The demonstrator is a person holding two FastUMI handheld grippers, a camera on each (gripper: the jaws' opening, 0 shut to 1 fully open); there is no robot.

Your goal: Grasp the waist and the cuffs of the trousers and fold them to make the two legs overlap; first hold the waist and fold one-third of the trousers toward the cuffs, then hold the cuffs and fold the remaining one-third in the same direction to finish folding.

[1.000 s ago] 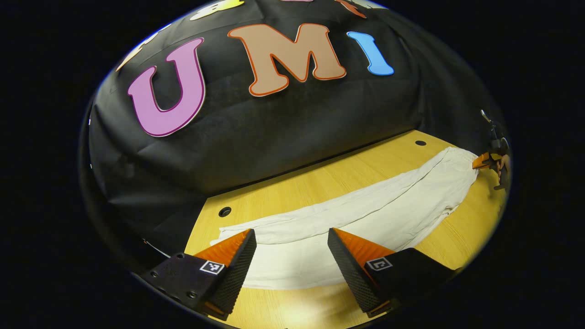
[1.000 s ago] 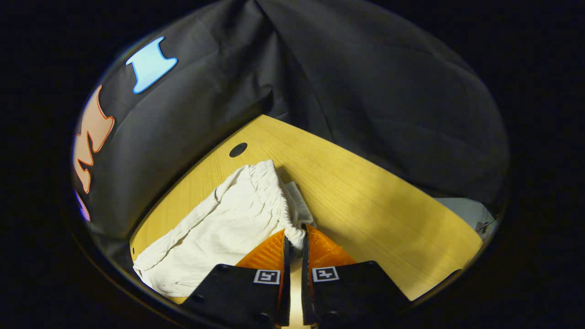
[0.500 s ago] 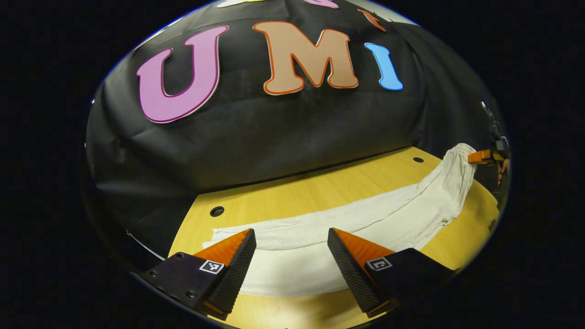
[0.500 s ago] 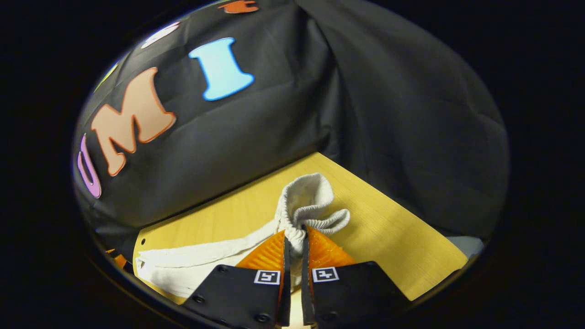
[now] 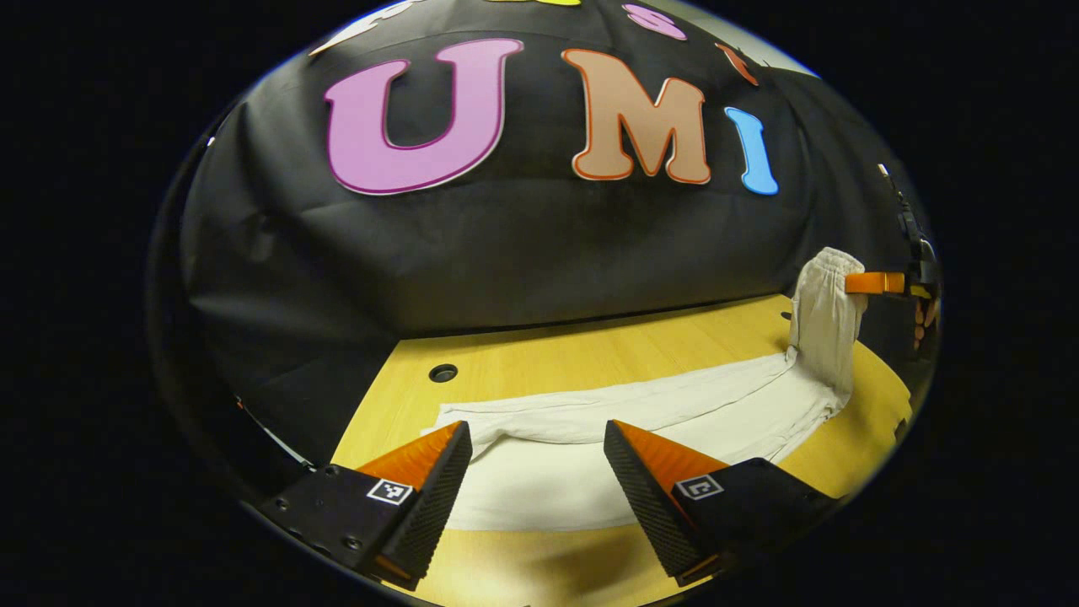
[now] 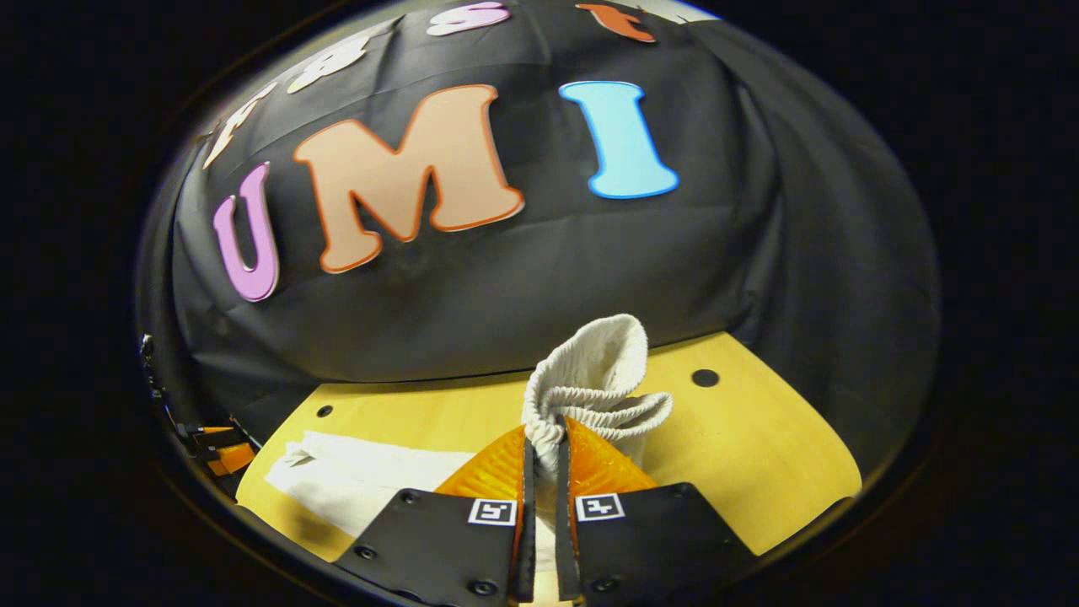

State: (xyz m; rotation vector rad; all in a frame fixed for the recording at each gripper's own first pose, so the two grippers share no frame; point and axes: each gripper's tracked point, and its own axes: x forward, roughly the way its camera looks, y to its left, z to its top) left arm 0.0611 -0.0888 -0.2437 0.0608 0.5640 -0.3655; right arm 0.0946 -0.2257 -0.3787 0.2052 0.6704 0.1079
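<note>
One pair of white trousers lies along my wooden surface. My right claw pinches the elastic waist, lifted off the surface at right; my left claw hovers wide apart over the cuffs.

The right gripper has raised the trousers waist clear of the surface; the waist end now hangs upright.

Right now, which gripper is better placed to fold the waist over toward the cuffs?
The right gripper: it is shut on the waistband, lifted off the table. The left gripper hangs open over the trousers.
</note>
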